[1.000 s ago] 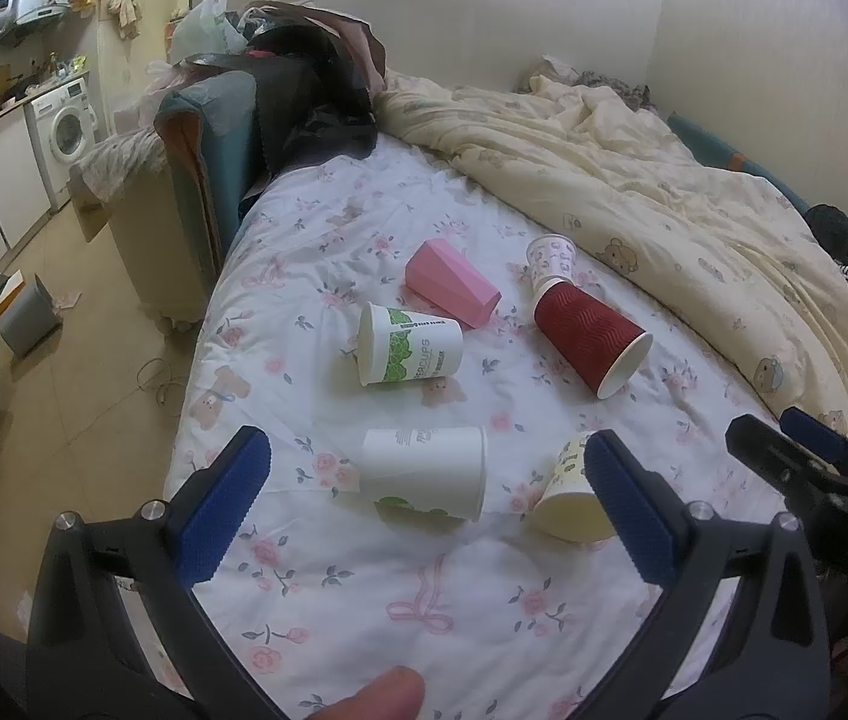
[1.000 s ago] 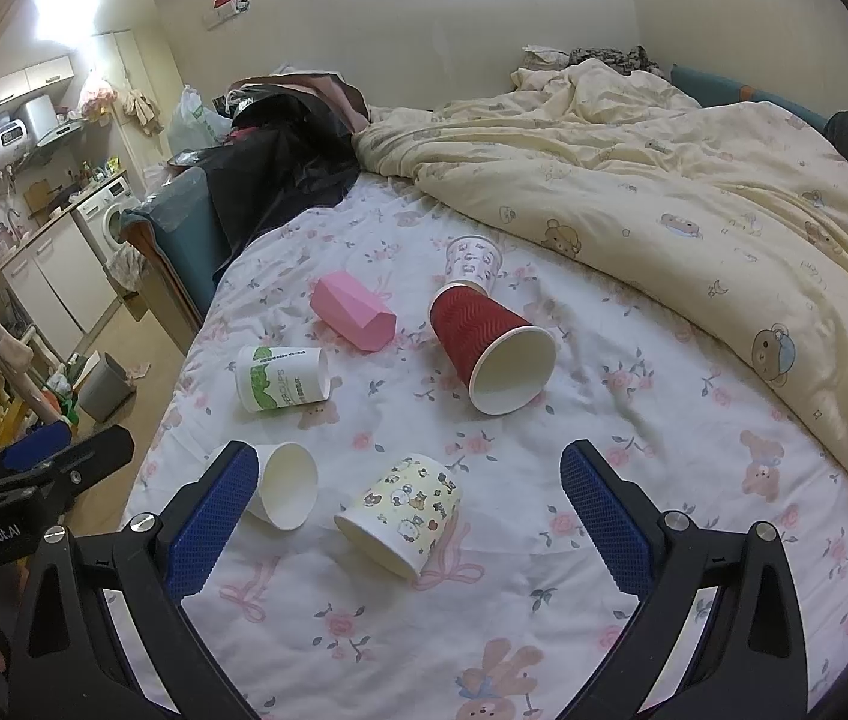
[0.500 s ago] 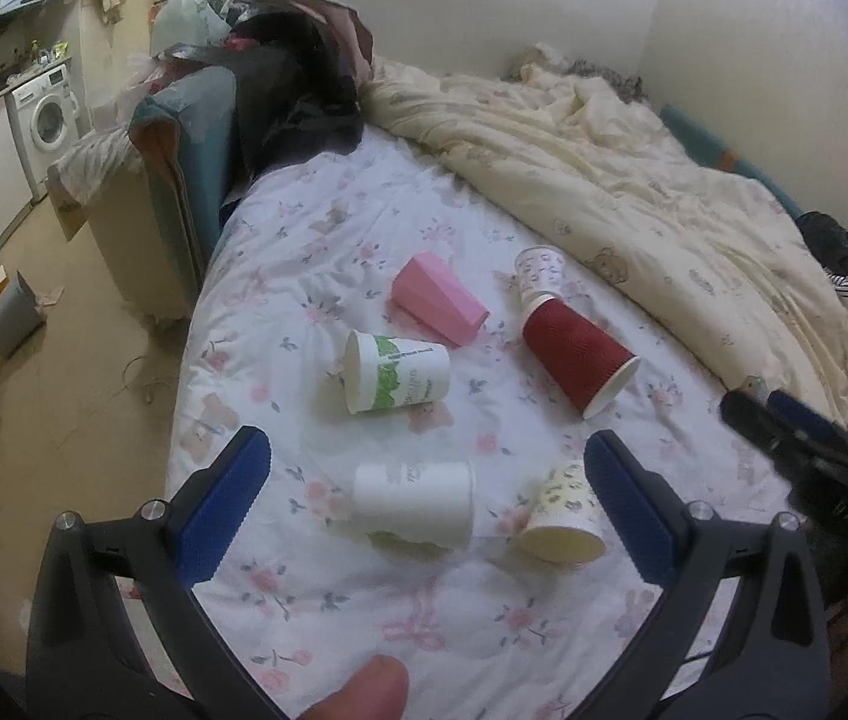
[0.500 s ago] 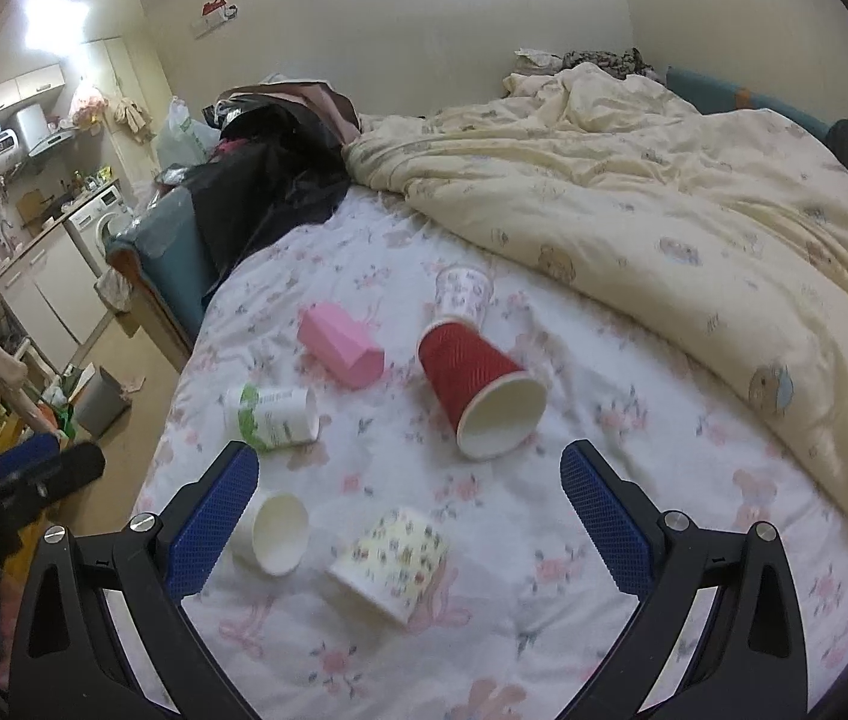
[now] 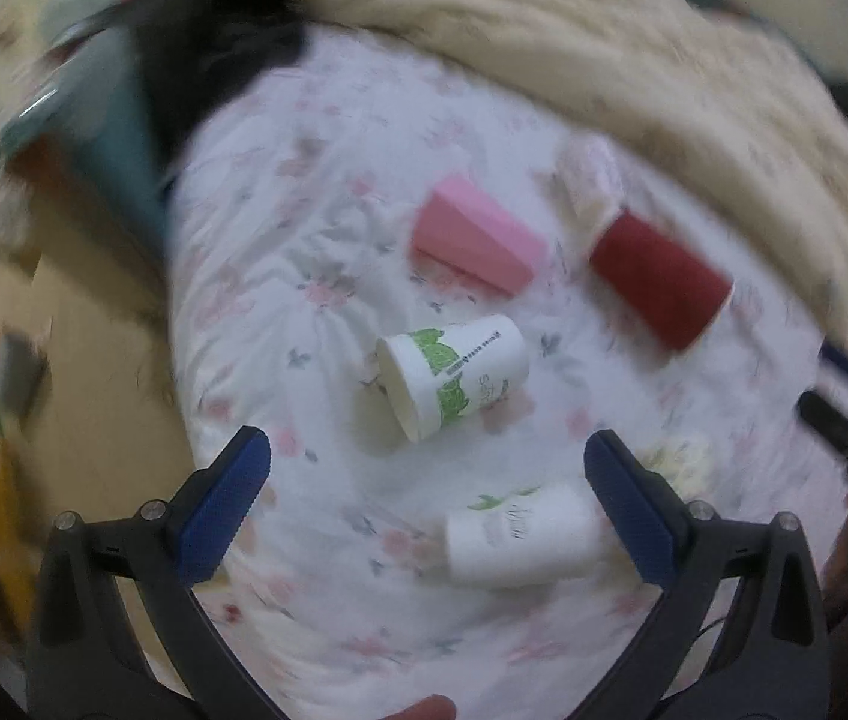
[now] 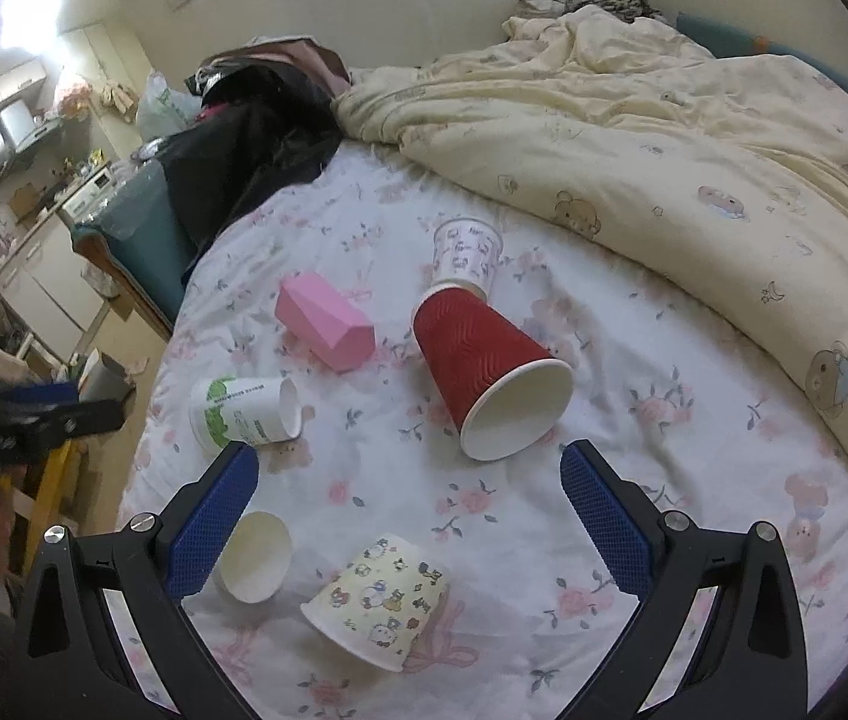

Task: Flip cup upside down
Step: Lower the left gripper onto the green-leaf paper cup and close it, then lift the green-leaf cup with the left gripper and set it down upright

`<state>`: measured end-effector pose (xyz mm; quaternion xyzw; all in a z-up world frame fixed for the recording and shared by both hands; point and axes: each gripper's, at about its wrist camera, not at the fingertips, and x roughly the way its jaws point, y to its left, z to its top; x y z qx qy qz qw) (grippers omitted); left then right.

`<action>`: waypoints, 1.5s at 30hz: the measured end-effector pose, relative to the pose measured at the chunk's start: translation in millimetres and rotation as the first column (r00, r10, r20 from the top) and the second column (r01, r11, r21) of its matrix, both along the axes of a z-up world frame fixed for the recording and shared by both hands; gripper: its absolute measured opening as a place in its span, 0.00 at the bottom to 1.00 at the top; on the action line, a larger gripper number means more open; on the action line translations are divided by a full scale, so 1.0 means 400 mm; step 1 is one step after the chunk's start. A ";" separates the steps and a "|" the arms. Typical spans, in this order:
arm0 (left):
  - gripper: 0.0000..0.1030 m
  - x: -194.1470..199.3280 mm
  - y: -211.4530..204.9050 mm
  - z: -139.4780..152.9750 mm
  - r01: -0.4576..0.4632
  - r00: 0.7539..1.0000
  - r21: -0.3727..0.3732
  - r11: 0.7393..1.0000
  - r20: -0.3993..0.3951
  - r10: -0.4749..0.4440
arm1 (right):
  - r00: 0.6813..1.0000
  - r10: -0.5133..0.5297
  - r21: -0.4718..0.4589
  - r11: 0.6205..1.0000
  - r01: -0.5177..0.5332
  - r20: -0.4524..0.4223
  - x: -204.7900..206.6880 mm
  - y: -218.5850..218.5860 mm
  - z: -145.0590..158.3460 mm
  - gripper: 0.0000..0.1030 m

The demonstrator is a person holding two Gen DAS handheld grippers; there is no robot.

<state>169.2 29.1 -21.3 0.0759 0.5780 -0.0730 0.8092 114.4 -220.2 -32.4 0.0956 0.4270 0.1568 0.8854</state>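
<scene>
Several cups lie on their sides on the floral bed sheet. A green-and-white cup, a pink cup, a red ribbed cup, a plain white cup, a cartoon-print cup and a small patterned cup. My left gripper is open above the sheet, just short of the green-and-white cup. My right gripper is open above the cartoon-print cup. The left wrist view is blurred.
A cream duvet is heaped along the far right of the bed. Dark clothes lie on a teal chair at the bed's left. The bed's left edge drops to the floor. The other gripper shows at left.
My left gripper has swung quickly forward and to the left, bringing the green-and-white cup to the middle of its view. My right gripper has drifted slightly closer to the cups.
</scene>
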 end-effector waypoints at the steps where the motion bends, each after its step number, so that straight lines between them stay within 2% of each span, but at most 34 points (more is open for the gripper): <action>1: 1.00 0.017 -0.012 -0.016 0.052 0.998 0.031 0.998 -0.035 -0.051 | 1.000 0.000 0.005 1.000 0.000 -0.004 0.002 -0.004 -0.003 1.00; 2: 1.00 0.038 -0.032 -0.044 0.141 0.987 0.075 0.987 -0.089 -0.134 | 1.000 -0.002 0.014 1.000 0.002 -0.013 0.005 -0.013 -0.006 1.00; 3: 1.00 0.057 -0.055 -0.078 0.242 0.961 0.118 0.963 -0.162 -0.222 | 1.000 -0.004 0.020 1.000 0.004 -0.021 0.006 -0.018 -0.010 1.00; 4: 0.99 0.068 -0.068 -0.097 0.304 0.940 0.147 0.941 -0.205 -0.272 | 1.000 -0.004 0.022 1.000 0.005 -0.025 0.009 -0.022 -0.012 1.00; 6: 0.94 0.093 -0.093 -0.127 0.404 0.904 0.214 0.889 -0.242 -0.352 | 0.999 -0.003 0.018 1.000 0.004 -0.047 0.017 -0.030 -0.023 1.00; 9: 0.94 0.125 -0.125 -0.155 0.482 0.858 0.190 0.855 -0.298 -0.418 | 0.997 -0.011 0.032 0.999 0.014 -0.080 0.019 -0.044 -0.033 1.00; 11: 0.94 0.134 -0.150 -0.181 0.545 0.819 0.197 0.815 -0.335 -0.467 | 0.995 -0.018 0.041 0.999 0.022 -0.097 0.018 -0.052 -0.040 1.00; 13: 0.94 0.145 -0.171 -0.212 0.578 0.795 0.210 0.789 -0.362 -0.487 | 0.994 -0.016 0.051 0.998 0.021 -0.107 0.019 -0.054 -0.043 1.00; 17: 0.93 0.169 -0.184 -0.274 0.597 0.775 0.218 0.772 -0.404 -0.485 | 0.993 -0.009 0.057 0.998 0.016 -0.116 0.016 -0.050 -0.042 1.00; 19: 0.88 0.179 -0.183 -0.292 0.596 0.778 0.236 0.768 -0.407 -0.478 | 0.993 -0.004 0.062 0.998 0.012 -0.122 0.008 -0.047 -0.041 1.00; 22: 0.65 0.188 -0.178 -0.301 0.595 0.776 0.228 0.771 -0.414 -0.477 | 0.992 0.006 0.050 0.999 0.000 -0.122 0.000 -0.034 -0.042 1.00; 27: 0.62 0.190 -0.170 -0.274 0.569 0.805 0.223 0.792 -0.351 -0.479 | 0.993 -0.002 0.009 1.000 0.004 -0.121 0.003 -0.024 -0.052 1.00; 34: 0.62 0.153 -0.138 -0.161 0.440 0.884 0.161 0.884 -0.249 -0.395 | 0.995 -0.024 -0.023 0.999 0.022 -0.094 -0.006 -0.024 -0.046 1.00; 38: 0.62 0.089 -0.115 -0.082 0.293 0.941 0.066 0.954 -0.198 -0.275 | 0.996 -0.030 -0.029 0.999 0.028 -0.089 -0.030 -0.028 -0.027 1.00; 42: 0.62 -0.003 -0.113 -0.020 0.176 0.969 -0.023 0.984 -0.173 -0.177 | 0.996 -0.025 -0.020 1.000 0.023 -0.092 -0.058 -0.029 -0.001 1.00; 45: 0.62 -0.069 -0.098 0.015 0.092 0.980 -0.084 0.992 -0.167 -0.105 | 0.997 -0.024 -0.008 1.000 0.023 -0.073 -0.102 -0.032 0.023 1.00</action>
